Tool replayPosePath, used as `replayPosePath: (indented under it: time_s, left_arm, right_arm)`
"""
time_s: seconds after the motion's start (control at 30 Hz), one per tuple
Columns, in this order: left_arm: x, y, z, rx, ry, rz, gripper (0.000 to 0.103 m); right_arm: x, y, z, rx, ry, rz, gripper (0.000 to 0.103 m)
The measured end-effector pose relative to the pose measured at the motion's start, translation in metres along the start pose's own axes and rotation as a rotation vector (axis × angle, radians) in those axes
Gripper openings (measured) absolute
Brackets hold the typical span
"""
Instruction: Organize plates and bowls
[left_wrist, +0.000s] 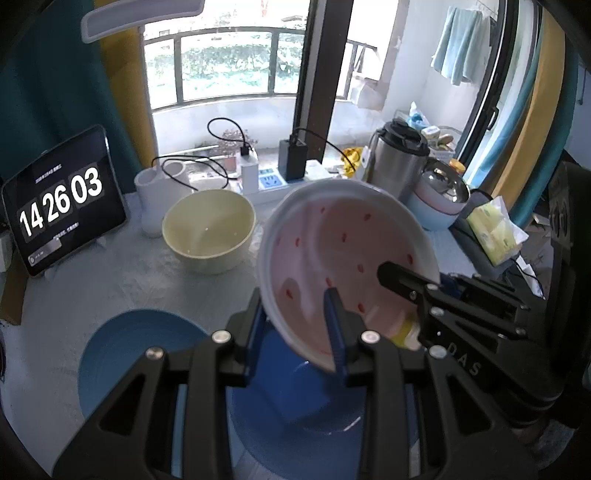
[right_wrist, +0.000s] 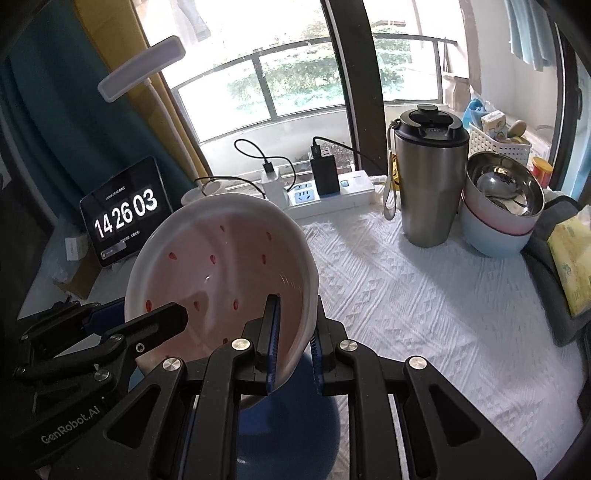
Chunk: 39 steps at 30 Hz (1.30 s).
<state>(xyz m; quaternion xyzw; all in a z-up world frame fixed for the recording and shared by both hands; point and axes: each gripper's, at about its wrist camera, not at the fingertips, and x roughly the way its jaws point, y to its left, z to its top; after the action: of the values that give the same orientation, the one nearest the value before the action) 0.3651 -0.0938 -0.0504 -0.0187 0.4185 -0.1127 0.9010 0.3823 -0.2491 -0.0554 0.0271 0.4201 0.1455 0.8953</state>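
Note:
A pink bowl with red specks and a white rim (left_wrist: 343, 258) is held tilted above the table by both grippers; it also shows in the right wrist view (right_wrist: 221, 266). My left gripper (left_wrist: 295, 328) is shut on its near rim. My right gripper (right_wrist: 293, 343) is shut on the opposite rim and shows in the left wrist view (left_wrist: 413, 288). Under the bowl lies a dark blue plate (left_wrist: 295, 417), with a light blue plate (left_wrist: 129, 354) to its left. A cream bowl (left_wrist: 208, 229) stands behind them.
A tablet clock (left_wrist: 62, 210) stands at the back left. A steel flask (right_wrist: 428, 184), a steel bowl stacked in pastel bowls (right_wrist: 498, 206), a power strip with chargers (right_wrist: 325, 192) and a tissue pack (right_wrist: 569, 266) stand on the white cloth (right_wrist: 406, 314).

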Motion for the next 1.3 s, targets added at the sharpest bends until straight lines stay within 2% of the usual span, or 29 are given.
replayPosePath:
  time_s: [0.57, 1.3]
  left_arm:
    - [-0.011, 0.008, -0.037, -0.017, 0.014, 0.003, 0.032]
    - [0.01, 0.011, -0.075, -0.026, 0.089, -0.004, 0.032]
  right_arm:
    - [-0.008, 0.018, -0.032, -0.019, 0.029, -0.006, 0.016]
    - [0.006, 0.02, -0.068, -0.008, 0.109, -0.038, 0.016]
